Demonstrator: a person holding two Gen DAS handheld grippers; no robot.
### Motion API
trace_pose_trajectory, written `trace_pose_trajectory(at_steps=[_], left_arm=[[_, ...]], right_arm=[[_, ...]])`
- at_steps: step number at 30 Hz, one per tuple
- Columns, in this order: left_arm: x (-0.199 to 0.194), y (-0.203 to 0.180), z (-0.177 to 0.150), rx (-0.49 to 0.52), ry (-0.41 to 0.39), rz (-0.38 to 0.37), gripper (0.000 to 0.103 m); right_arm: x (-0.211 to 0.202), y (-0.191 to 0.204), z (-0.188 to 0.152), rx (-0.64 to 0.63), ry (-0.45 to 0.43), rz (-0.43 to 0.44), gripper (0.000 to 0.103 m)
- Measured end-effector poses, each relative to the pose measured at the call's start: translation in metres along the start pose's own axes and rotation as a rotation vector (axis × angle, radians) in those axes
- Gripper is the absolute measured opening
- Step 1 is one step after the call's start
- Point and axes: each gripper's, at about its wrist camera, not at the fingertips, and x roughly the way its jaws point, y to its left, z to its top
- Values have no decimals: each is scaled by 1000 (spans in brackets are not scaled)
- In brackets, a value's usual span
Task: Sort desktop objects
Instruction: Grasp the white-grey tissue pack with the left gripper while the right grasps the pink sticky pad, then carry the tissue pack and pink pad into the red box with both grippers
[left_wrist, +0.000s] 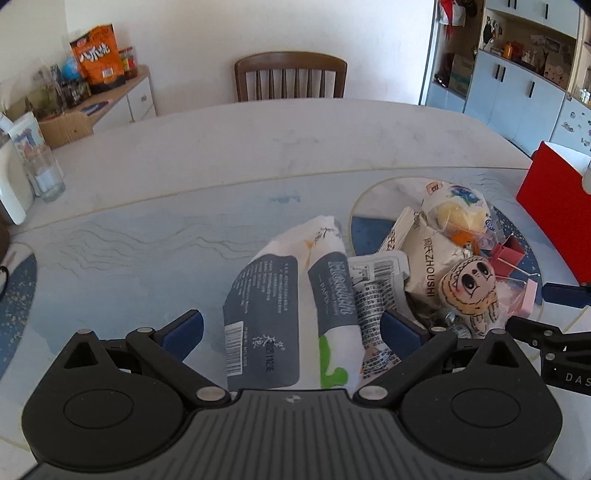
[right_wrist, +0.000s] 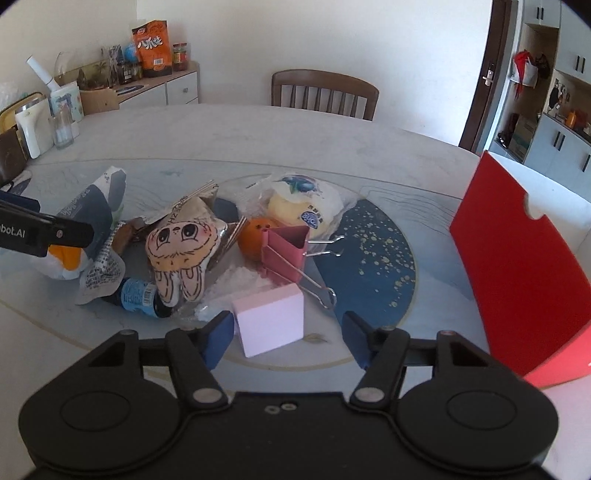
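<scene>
Marble-patterned round table (right_wrist: 258, 140) carries everything, a tall red open box (right_wrist: 517, 266) standing at its right edge. White and grey soft tissue pack (left_wrist: 291, 314) lies at the left of the pile, between the spread jaws of the left gripper (left_wrist: 291, 332), neither pad clearly pressing it. Beige cartoon-face plush toy (right_wrist: 181, 251) sits mid-pile, a pink metal binder clip (right_wrist: 286, 251) beside it. Small pink block of sticky notes (right_wrist: 271, 319) rests nearest, between the right gripper (right_wrist: 288, 338) jaws: left pad touching or just beside it, right pad apart.
</scene>
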Motion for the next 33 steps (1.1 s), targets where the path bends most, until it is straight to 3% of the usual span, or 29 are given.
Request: trace_pose_trajectory(at_steps=[3, 8, 11, 16, 22, 28, 33], left_arm=[[6, 2, -1, -6, 16, -14, 102], [11, 8, -1, -23, 32, -31, 98], [12, 11, -1, -47, 48, -54, 85], [12, 15, -3, -60, 59, -84, 66], [7, 14, -1, -48, 59, -86, 53], [-4, 12, 1, -25, 24, -91, 44], [-14, 9, 4, -23, 20, -94, 43]], right_arm=[[4, 2, 1, -5, 10, 15, 53], [7, 8, 4, -28, 9, 22, 48], [6, 9, 4, -23, 13, 22, 41], [4, 11, 4, -24, 12, 24, 41], [-1, 12, 6, -25, 1, 12, 40], [-10, 9, 9, -6, -15, -7, 40], [-20, 3, 8, 9, -6, -15, 40]])
